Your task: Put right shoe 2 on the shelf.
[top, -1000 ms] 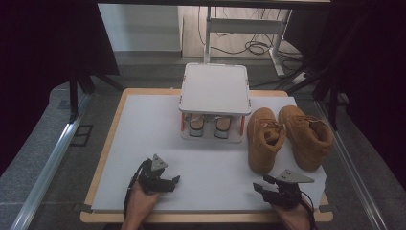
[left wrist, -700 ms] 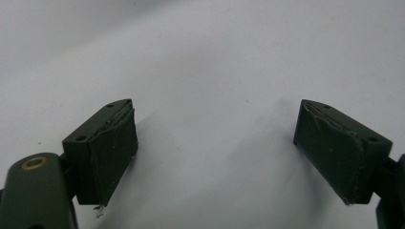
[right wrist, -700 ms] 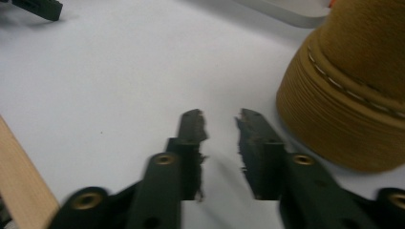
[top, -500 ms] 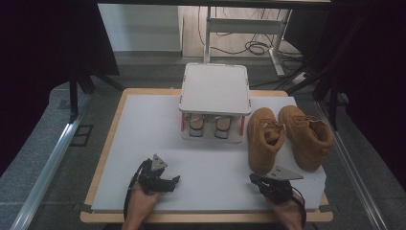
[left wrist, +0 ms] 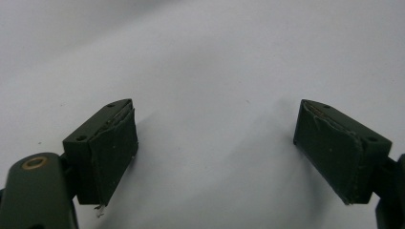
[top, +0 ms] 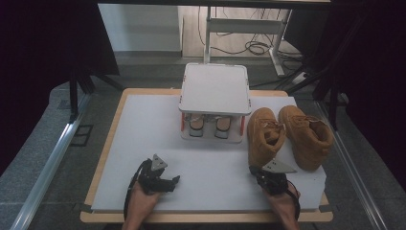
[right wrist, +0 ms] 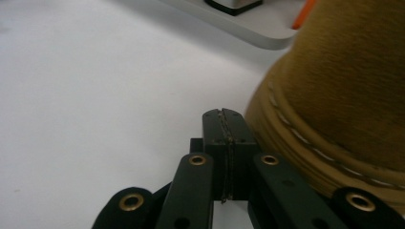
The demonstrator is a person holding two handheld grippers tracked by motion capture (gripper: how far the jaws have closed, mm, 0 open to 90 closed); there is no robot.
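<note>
Two tan suede boots stand at the right of the white mat [top: 143,129]: the nearer boot [top: 264,134] and the right boot [top: 306,136]. My right gripper [top: 257,171] sits just in front of the nearer boot's toe. In the right gripper view its jaws [right wrist: 224,117] are pressed together with nothing between them, right beside the boot's stitched toe edge [right wrist: 344,95]. My left gripper [top: 173,182] rests low on the mat at the front left. Its pads [left wrist: 114,143] stand wide apart over bare mat, holding nothing.
A white two-level stand [top: 215,88] with orange posts sits at the back middle of the mat, with two small items [top: 209,125] under its top plate. The wooden table edge [top: 110,143] frames the mat. Dark curtains hang at both sides.
My right gripper has slid left along the front of the mat toward the nearer boot's toe. The left gripper has kept still.
</note>
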